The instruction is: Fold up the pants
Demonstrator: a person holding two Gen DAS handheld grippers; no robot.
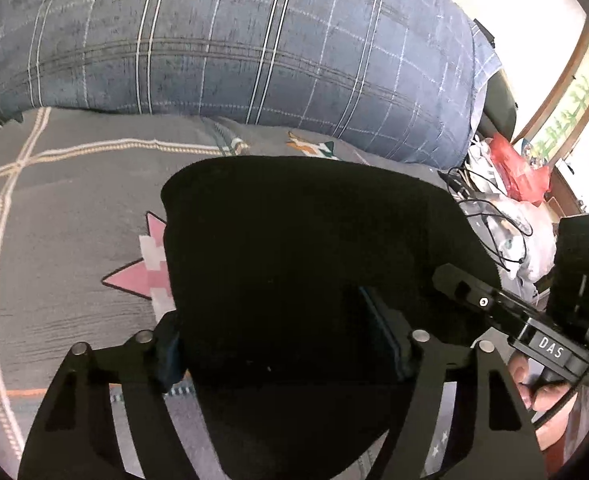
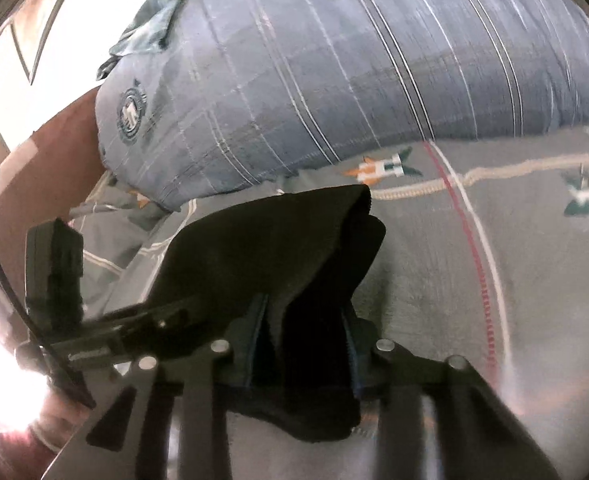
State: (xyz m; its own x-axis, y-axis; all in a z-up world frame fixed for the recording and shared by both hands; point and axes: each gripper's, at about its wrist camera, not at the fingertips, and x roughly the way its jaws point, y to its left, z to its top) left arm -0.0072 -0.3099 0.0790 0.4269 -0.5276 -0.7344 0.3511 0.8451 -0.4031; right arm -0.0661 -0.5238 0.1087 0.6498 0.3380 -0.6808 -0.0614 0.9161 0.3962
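Observation:
The black pants [image 1: 294, 240] hang bunched between my left gripper's [image 1: 282, 344] fingers, which are shut on the cloth and hold it above the grey patterned bedsheet [image 1: 54, 240]. In the right wrist view the same black pants [image 2: 278, 240] are pinched in my right gripper [image 2: 304, 344], folded over and lifted off the sheet [image 2: 434, 280]. My right gripper [image 1: 494, 308] also shows at the right of the left wrist view, close beside the cloth. My left gripper [image 2: 106, 332] shows at the left of the right wrist view.
A large blue-grey plaid duvet [image 1: 254, 40] lies along the far side of the bed, also in the right wrist view [image 2: 354, 60]. A clutter of cables, white cloth and a red bag [image 1: 514, 172] sits at the right. A dark red headboard [image 2: 54, 152] stands at the left.

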